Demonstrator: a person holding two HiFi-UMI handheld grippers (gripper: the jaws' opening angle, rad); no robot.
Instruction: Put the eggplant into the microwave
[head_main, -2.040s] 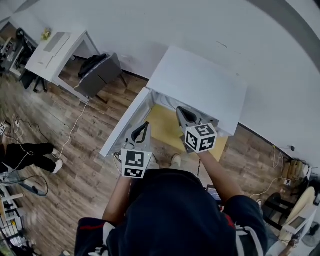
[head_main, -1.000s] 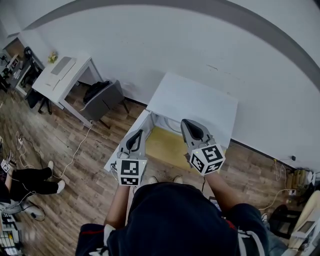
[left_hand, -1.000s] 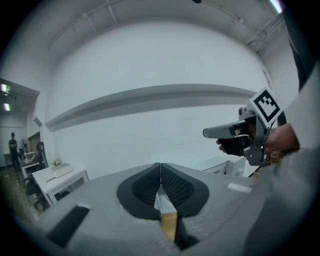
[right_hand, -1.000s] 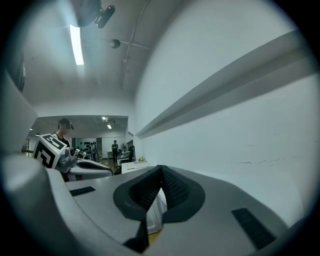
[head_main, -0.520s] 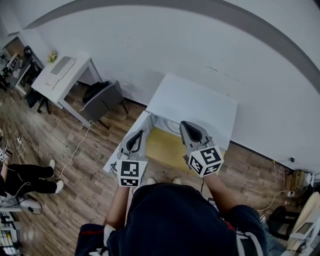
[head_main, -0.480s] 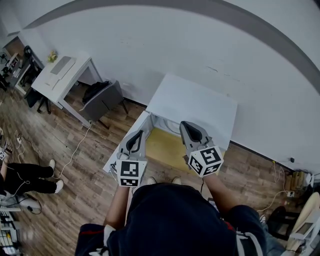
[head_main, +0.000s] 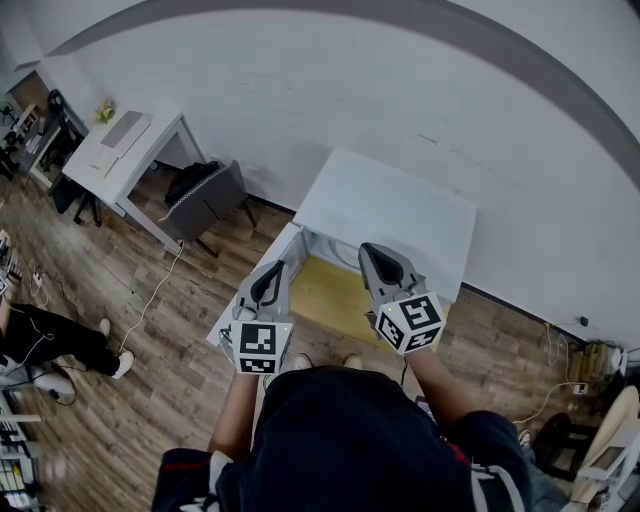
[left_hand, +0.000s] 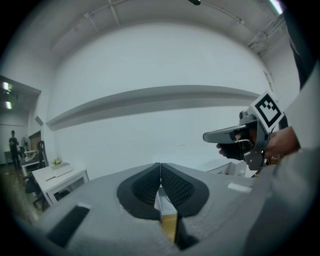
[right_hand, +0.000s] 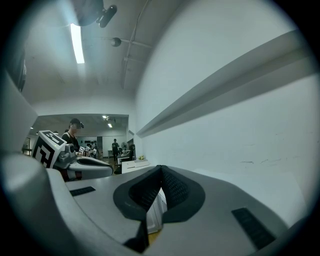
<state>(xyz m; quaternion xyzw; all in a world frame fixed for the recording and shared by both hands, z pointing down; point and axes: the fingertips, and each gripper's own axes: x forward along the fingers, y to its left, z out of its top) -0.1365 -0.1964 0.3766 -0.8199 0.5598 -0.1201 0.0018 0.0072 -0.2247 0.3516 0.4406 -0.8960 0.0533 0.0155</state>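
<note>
No eggplant shows in any view. In the head view a white microwave (head_main: 385, 205) stands low against the wall, its door (head_main: 245, 285) swung open to the left over a yellow inside (head_main: 330, 290). My left gripper (head_main: 273, 272) hovers before the door, jaws shut with nothing between them. My right gripper (head_main: 376, 254) hangs over the opening, also shut and empty. In the left gripper view the pads of the left gripper (left_hand: 160, 169) meet, and the right gripper (left_hand: 232, 135) shows at the right. The right gripper view shows the right gripper (right_hand: 161, 171) closed, with the left gripper (right_hand: 90, 167) at the left.
A white desk (head_main: 120, 135) and a grey chair (head_main: 205, 178) stand at the upper left by the wall. Cables (head_main: 150, 300) trail over the wood floor. A person's legs (head_main: 45, 335) are at the left edge. More clutter sits at the lower right (head_main: 600, 400).
Since two seconds ago the view has pulled back from the microwave; both grippers have stayed shut and nearly still over the last second. The legs at the left have shifted.
</note>
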